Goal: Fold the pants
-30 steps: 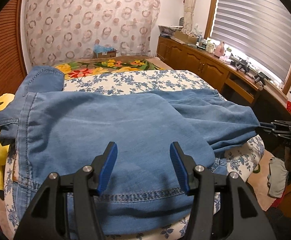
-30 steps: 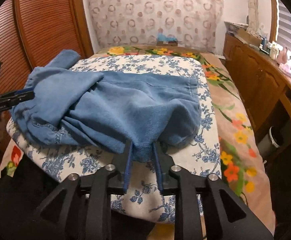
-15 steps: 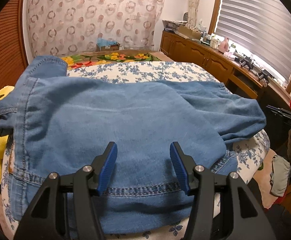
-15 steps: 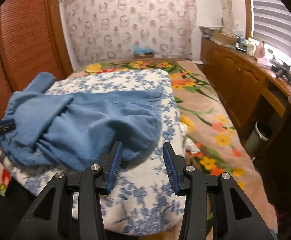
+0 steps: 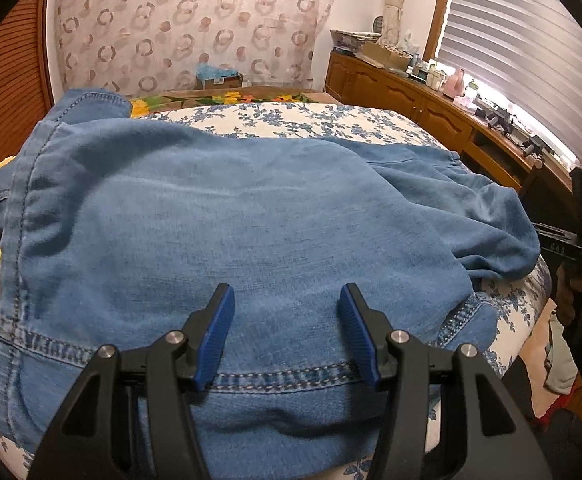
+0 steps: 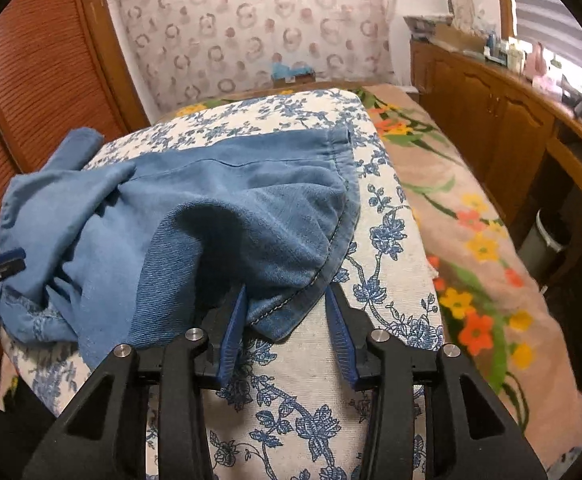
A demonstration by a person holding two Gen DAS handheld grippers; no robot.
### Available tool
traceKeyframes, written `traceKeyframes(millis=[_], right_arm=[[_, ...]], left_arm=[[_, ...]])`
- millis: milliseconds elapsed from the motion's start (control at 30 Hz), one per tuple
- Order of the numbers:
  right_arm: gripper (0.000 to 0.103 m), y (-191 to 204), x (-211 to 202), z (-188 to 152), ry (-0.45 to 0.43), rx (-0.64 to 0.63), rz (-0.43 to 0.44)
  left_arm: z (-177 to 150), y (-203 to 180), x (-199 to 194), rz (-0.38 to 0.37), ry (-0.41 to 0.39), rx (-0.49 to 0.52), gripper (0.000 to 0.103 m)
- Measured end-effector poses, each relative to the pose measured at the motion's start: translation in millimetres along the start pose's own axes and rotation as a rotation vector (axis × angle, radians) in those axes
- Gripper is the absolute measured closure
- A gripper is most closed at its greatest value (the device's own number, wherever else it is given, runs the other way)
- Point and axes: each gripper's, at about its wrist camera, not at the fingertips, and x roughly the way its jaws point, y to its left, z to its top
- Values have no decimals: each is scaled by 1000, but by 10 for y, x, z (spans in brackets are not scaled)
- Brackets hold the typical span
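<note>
Pants [image 6: 195, 216]: rumpled on cushion [image 6: 391, 264]. Right gripper [image 6: 285, 312] closing around hem corner, not yet pinched; left gripper [image 5: 287, 320] open over waistband. Next: secure corner, draw across.

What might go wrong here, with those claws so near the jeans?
The right claw is closing on just the hem corner of the jeans; it may slip out or catch the floral cover too. The left claw stands open over flat denim, so it might pinch only one layer.
</note>
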Motion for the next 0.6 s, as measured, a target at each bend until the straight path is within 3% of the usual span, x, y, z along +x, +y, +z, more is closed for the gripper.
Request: traceKeyframes(millis=[67, 167, 400, 600], right_arm=[[90, 12, -5, -17, 4, -4, 39], [95, -20, -88, -29, -9, -7, 26], [97, -390, -615, -44, -88, 31, -89], [96, -526, -595, -81, -44, 48, -83]], left_arm=[[-11, 4, 6, 0, -5, -4, 49], [-27, 21, 4, -1, -8, -5, 49], [-50, 50, 35, -6, -20, -8, 48], [-79, 54, 54, 2, -34, -8, 48]])
